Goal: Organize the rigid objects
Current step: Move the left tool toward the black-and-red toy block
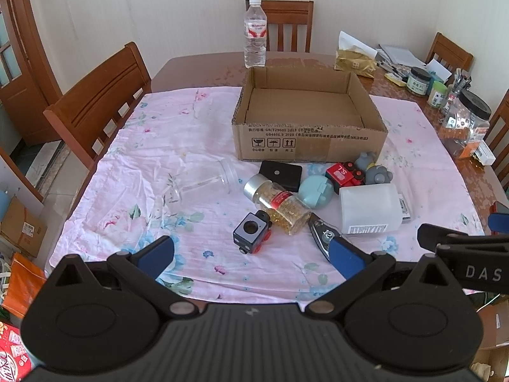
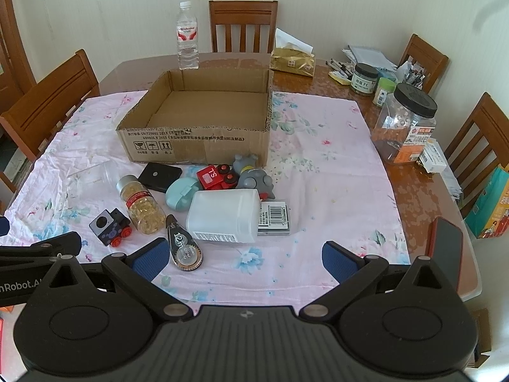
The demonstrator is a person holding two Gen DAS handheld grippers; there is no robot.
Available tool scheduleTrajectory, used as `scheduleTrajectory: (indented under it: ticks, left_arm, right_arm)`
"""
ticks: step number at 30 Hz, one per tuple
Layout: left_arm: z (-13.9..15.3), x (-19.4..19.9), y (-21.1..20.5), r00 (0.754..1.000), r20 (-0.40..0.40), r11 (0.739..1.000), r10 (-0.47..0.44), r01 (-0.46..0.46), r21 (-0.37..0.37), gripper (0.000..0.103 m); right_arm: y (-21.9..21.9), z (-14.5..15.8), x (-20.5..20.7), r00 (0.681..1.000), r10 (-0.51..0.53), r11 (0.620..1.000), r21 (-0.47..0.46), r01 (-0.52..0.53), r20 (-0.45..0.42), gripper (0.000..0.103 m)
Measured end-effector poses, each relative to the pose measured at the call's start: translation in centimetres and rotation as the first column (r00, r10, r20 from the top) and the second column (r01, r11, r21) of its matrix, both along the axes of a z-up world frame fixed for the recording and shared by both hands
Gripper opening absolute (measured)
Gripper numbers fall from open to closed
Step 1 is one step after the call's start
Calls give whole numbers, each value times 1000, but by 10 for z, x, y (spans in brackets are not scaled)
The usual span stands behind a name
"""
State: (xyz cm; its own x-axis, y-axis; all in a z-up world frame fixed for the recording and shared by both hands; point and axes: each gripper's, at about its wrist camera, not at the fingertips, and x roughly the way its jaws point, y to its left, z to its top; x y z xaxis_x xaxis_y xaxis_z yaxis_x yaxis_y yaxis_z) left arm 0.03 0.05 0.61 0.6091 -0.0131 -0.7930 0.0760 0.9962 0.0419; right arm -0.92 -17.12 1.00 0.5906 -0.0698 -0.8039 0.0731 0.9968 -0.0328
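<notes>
An open, empty cardboard box stands mid-table on a pink floral cloth. In front of it lie a clear jar, a black case, a pill bottle, a teal round case, a red toy, grey toys, a white container, a black toy train and a correction tape. My left gripper is open above the cloth near the toy train. My right gripper is open, near the white container.
A water bottle stands behind the box. A tissue pack, jars and pens crowd the table's right side. A phone lies at the right edge. Wooden chairs surround the table.
</notes>
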Motion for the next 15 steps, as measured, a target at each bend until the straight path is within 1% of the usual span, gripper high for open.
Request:
scheduleTrajectory:
  ticks: [15]
  left_arm:
    - [3, 1, -3, 1000, 12, 1000, 9, -9, 10, 102]
  right_arm:
    - [-7, 1, 0, 1000, 14, 1000, 8, -14, 10, 103]
